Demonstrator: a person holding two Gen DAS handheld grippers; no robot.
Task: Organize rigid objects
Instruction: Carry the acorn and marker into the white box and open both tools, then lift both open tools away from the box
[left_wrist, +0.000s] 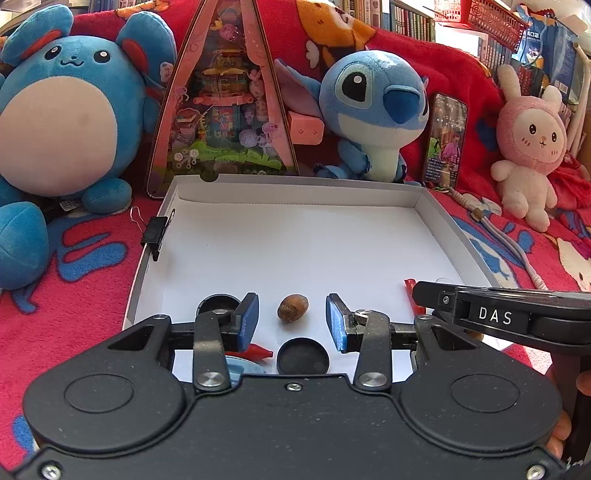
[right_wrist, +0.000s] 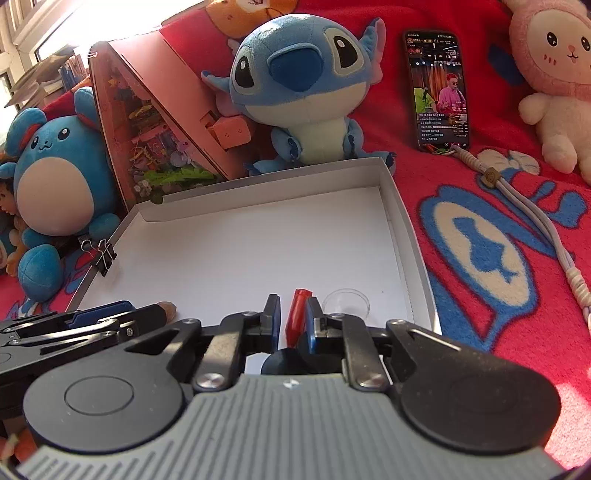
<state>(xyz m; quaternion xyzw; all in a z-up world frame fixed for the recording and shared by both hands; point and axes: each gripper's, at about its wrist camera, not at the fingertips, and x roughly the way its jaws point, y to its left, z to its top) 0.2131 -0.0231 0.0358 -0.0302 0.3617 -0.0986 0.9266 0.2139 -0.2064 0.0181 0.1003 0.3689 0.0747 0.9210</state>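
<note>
Currently, sorting of small rigid items inside the shallow white cardboard box lid (left_wrist: 295, 240) on the red patterned blanket (left_wrist: 92, 266) appears to be in hand.

Left wrist view, left to right: a black binder clip (left_wrist: 157, 232) is clipped on the lid's left wall; a round black cap (left_wrist: 217, 304) sits lower left behind the left pad; a brown oval nut-like piece (left_wrist: 293, 307) lies on the lid floor between the blue pads of the left gripper (left_wrist: 291, 321), jaws parted, pads clear of it. A second black cap (left_wrist: 303, 356) sits below centre.

Right wrist view: a red plastic stick-like piece (right_wrist: 297, 314) stands between the right gripper (right_wrist: 293, 317) pads, jaws narrow; contact cannot be confirmed. A clear round dish (right_wrist: 345, 301) lies just right.

Next move, judged: the jaws must be closed squarely on the nut, the round shape being liable to roll out.
</note>
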